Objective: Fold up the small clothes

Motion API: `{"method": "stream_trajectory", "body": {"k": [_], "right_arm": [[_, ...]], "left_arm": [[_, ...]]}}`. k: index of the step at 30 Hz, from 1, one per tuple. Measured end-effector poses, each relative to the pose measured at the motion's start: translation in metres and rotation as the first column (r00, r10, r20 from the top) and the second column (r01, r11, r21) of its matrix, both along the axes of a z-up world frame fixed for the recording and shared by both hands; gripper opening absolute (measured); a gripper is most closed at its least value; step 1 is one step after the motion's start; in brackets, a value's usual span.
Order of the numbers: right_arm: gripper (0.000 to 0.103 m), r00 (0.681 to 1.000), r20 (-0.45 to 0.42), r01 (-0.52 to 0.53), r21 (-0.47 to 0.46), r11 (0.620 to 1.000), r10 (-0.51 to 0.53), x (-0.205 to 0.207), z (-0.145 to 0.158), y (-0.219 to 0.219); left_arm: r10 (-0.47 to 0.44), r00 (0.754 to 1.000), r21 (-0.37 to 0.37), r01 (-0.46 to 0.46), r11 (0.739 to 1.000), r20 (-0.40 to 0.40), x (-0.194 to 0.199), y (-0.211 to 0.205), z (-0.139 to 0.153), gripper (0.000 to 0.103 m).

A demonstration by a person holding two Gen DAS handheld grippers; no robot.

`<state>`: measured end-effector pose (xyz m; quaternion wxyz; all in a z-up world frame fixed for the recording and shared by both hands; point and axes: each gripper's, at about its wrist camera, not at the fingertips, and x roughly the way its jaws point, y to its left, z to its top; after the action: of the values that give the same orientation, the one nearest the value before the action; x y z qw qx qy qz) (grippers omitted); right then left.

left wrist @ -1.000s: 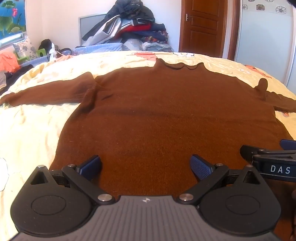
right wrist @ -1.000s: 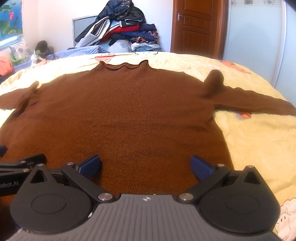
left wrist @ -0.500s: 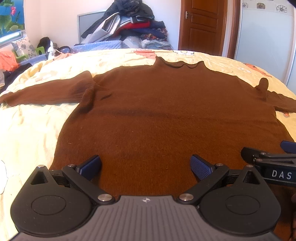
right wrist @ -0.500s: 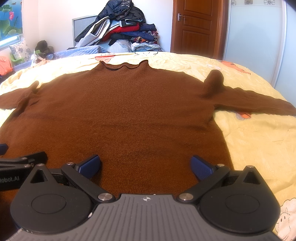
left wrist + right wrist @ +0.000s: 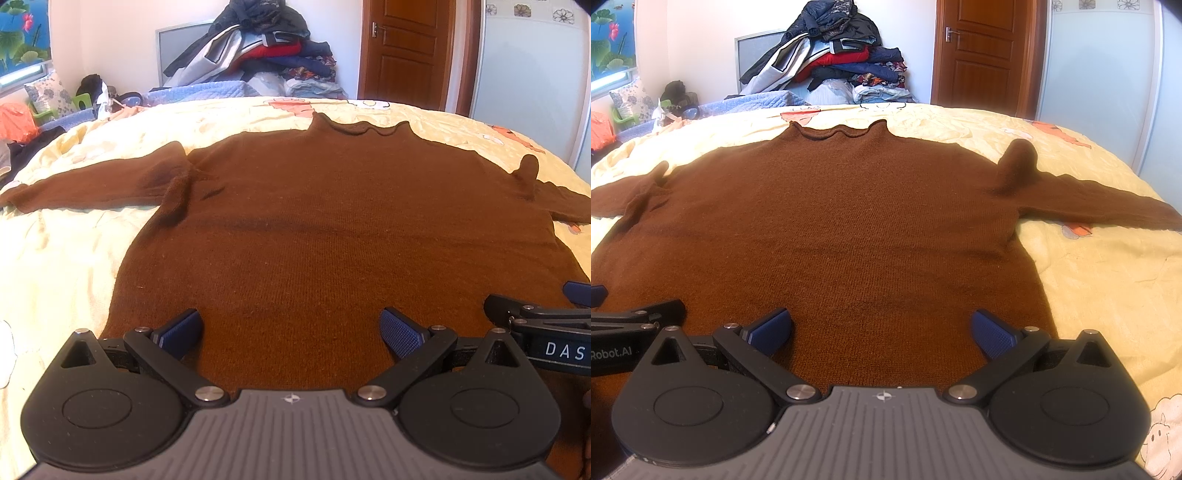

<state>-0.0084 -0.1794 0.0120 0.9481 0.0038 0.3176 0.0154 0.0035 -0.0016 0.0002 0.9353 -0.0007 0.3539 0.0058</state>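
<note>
Left wrist view: we see the brown sweater point(image 5: 332, 229) laid flat and face-up on the yellow bedspread point(image 5: 55, 258), its collar point(image 5: 360, 129) toward the far edge of the bed and its hem at the near edge, under the tool. The left sleeve point(image 5: 96, 184) runs out straight toward the left edge; the right sleeve point(image 5: 554, 199) trails to the right edge, with a small raised pucker at the shoulder. The left gripper point(image 5: 291, 328) has its jaws spread wide, empty, poised over the hem. The right gripper point(image 5: 535, 321) enters at the right margin, just beside it; from here we cannot tell its opening.

Right wrist view: the same sweater point(image 5: 831, 229) fills the middle of the bedspread point(image 5: 1108, 277), collar point(image 5: 838, 131) far, right sleeve point(image 5: 1108, 206) extended toward the right edge, the pucker point(image 5: 1015, 162) standing up at its root. The right gripper point(image 5: 882, 328) is likewise wide and holds nothing; the left gripper point(image 5: 635, 314) shows at the left margin. A pile of clothes point(image 5: 831, 66) sits beyond the far edge of the bed.

Step in hand, as we judge it — the garment is spread but no fold is made; both tools stand at the hem. The next move calls for each gripper to close on fabric, at a hem corner or a sleeve, and to carry it across without dragging the body askew
</note>
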Motion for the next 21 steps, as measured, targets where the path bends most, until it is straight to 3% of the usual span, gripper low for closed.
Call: {"method": "stream_trajectory", "body": {"k": [21], "right_arm": [[0.103, 1.0, 0.001, 0.004, 0.0, 1.0, -0.004, -0.0006, 0.0006, -0.0019]], "left_arm": [[-0.001, 1.0, -0.007, 0.001, 1.0, 0.006, -0.0021, 0.0031, -0.0002, 0.103]]}}
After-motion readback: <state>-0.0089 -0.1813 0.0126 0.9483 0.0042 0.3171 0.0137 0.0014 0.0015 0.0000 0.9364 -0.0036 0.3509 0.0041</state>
